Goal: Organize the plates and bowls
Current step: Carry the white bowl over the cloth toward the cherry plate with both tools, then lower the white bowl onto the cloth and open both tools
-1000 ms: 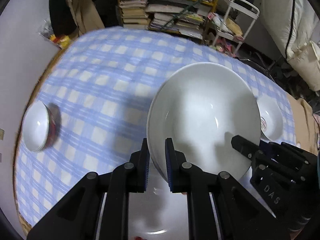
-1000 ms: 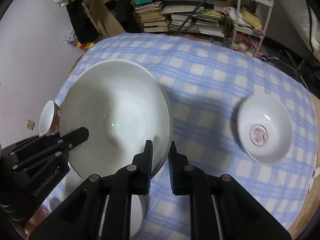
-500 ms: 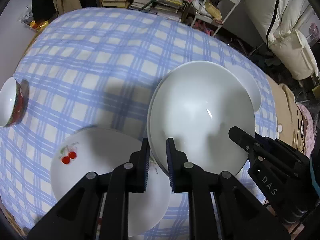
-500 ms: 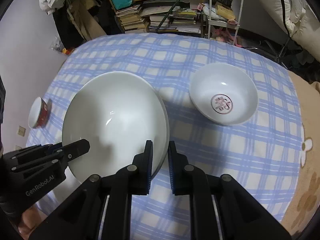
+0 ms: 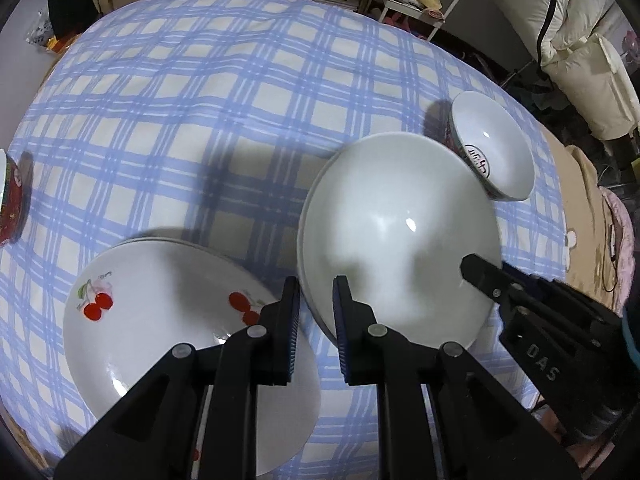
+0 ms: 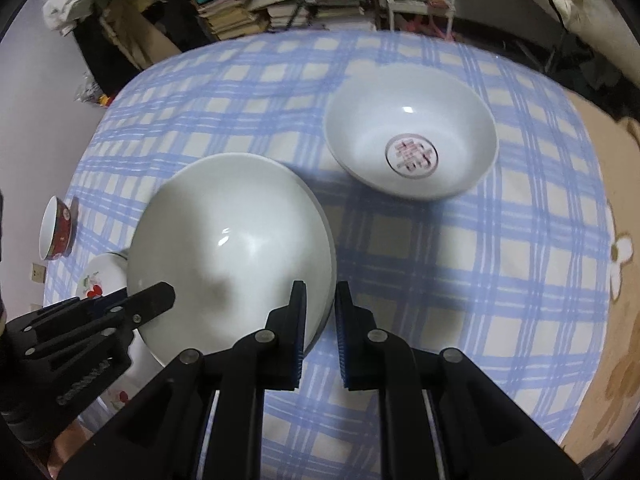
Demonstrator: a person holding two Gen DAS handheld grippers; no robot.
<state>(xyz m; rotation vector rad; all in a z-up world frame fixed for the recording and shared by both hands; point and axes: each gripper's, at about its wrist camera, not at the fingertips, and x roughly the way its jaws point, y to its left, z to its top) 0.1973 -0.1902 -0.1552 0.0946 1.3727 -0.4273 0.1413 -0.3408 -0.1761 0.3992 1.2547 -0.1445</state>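
Gleaming round white bowl point(image 5: 396, 224) pinched by both black grippers

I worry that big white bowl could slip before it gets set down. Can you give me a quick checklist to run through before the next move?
1. Left tongs clamp the big white bowl at its near rim: ok.
2. Right tongs clamp the opposite rim: ok.
3. Bowl clear of the cherry plates beside it: ok, though close.
4. Bowl clear of the stamped bowl: ok in the right view, with cloth showing between them.
5. Landing spot on the checked tablecloth free: ok, open cloth ahead.
6. Whether the bowl's base already touches the cloth: cannot tell.
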